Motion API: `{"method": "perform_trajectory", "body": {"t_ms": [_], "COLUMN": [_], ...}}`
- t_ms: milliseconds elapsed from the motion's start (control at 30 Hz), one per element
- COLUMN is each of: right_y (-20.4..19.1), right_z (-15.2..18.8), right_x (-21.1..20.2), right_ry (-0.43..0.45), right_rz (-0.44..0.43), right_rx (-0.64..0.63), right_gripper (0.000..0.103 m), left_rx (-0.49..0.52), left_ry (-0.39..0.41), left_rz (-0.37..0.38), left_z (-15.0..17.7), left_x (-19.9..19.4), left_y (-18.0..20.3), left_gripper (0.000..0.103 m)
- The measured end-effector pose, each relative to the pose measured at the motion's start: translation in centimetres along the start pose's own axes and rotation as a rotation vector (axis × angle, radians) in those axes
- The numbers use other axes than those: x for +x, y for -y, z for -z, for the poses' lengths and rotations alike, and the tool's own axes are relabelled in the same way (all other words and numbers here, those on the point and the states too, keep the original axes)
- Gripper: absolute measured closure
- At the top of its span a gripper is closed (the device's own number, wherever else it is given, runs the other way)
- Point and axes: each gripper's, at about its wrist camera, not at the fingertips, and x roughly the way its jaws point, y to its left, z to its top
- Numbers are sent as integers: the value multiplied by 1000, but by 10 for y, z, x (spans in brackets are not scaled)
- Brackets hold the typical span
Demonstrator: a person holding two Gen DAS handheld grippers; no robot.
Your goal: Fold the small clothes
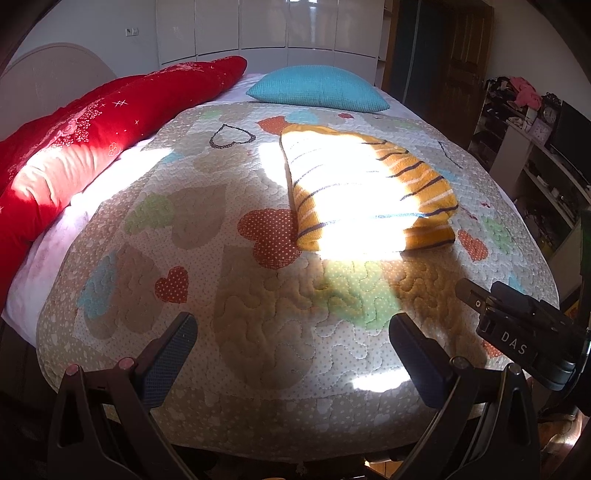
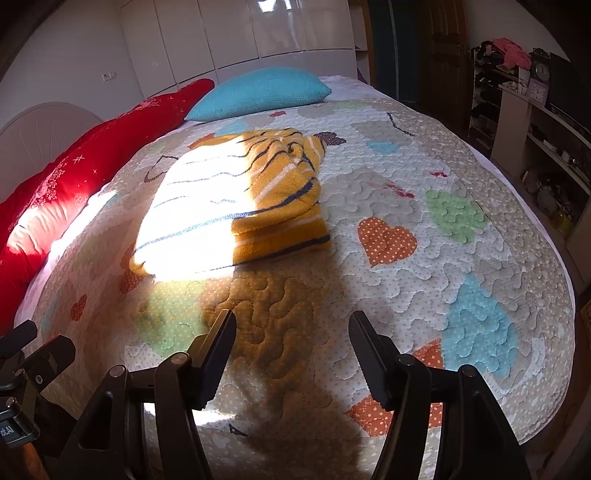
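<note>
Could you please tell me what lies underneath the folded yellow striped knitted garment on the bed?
The folded yellow striped knitted garment rests directly on the quilted heart-patterned bedspread. Patchwork hearts show around its edges; whatever pattern or item sits beneath the garment itself is covered and cannot be seen.

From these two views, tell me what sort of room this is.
A bedroom, most likely: a bed under a heart-patterned quilt, a teal pillow near the headboard, and glossy white wardrobe doors behind.

Folded yellow knit sweater (image 1: 369, 188) with dark and white stripes, lying flat on the quilt (image 1: 258, 314), half in bright sunlight, collar end bunched.
</note>
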Motion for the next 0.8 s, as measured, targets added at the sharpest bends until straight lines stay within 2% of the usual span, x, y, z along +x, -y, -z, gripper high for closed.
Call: {"method": "perform_trajectory", "body": {"t_ms": [800], "right_y": [7], "right_z": [0], "right_x": [0], "right_ry": [5], "right_rz": [21], "right_rx": [20], "right_gripper": [32], "left_rx": [-2], "left_ry": [-55], "left_rz": [61], "left_z": [3], "left_x": [10], "left_y": [3], "left_gripper": [0]}}
